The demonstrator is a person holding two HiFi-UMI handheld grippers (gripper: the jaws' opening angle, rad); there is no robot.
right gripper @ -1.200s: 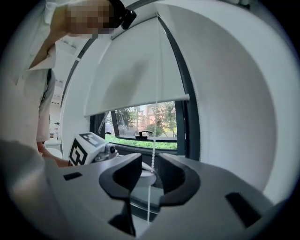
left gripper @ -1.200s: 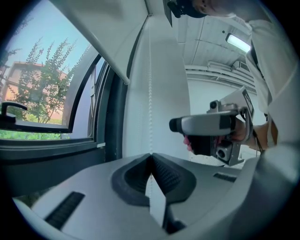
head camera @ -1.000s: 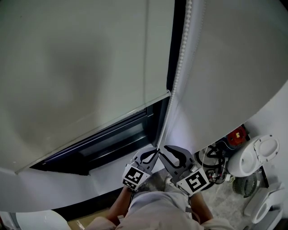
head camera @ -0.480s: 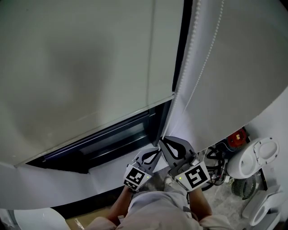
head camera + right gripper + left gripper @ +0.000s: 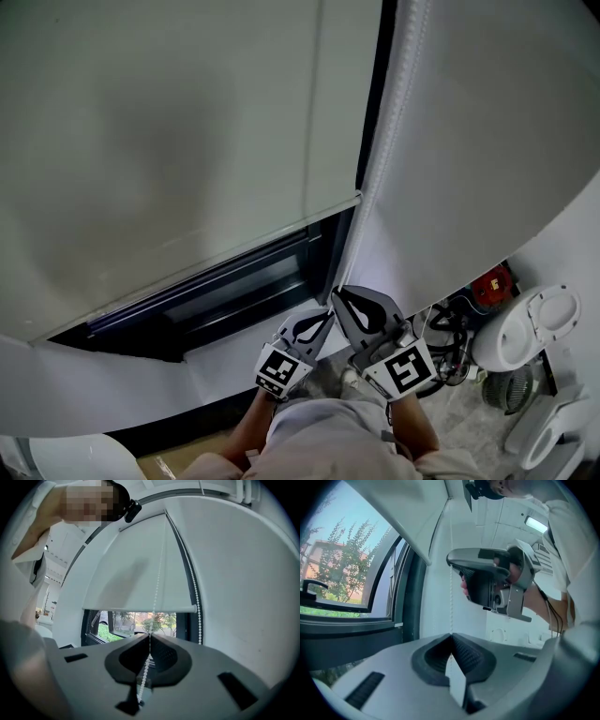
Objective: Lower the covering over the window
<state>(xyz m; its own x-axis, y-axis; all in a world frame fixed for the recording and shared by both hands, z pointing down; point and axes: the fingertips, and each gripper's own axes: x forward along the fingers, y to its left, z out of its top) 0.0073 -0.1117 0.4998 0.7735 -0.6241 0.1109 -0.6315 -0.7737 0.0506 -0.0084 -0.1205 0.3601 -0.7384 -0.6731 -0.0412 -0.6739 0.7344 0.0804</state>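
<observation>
Jaws on the right tool (image 5: 150, 637) have just been closing: a second ago they stood wide and lower, and now this tool sits a little higher, pinched tight on the chain (image 5: 156, 588), whose beads run between the pads and up toward the head of the blind (image 5: 187, 141). The left tool (image 5: 451, 637) is also fully closed on the same strand, just below, so the chain passes from its jaws straight up into the right one. That looks like a hand-over-hand pull: with a fresh higher hold taken, the next draw down can probably begin and the left can let go. The blind hangs most of the way down the window (image 5: 225, 291), its bottom bar (image 5: 140, 607) level, with a strip of glass and trees uncovered beneath it. The loop's other strand (image 5: 196, 597) hangs free beside the frame, just to the right; taking that one by mistake would likely raise the blind. A window handle (image 5: 311, 585) sits well left of the chain. Cables (image 5: 448, 330), a red thing (image 5: 494, 279) and white fittings lie on the floor to the right, clear of the pull.
</observation>
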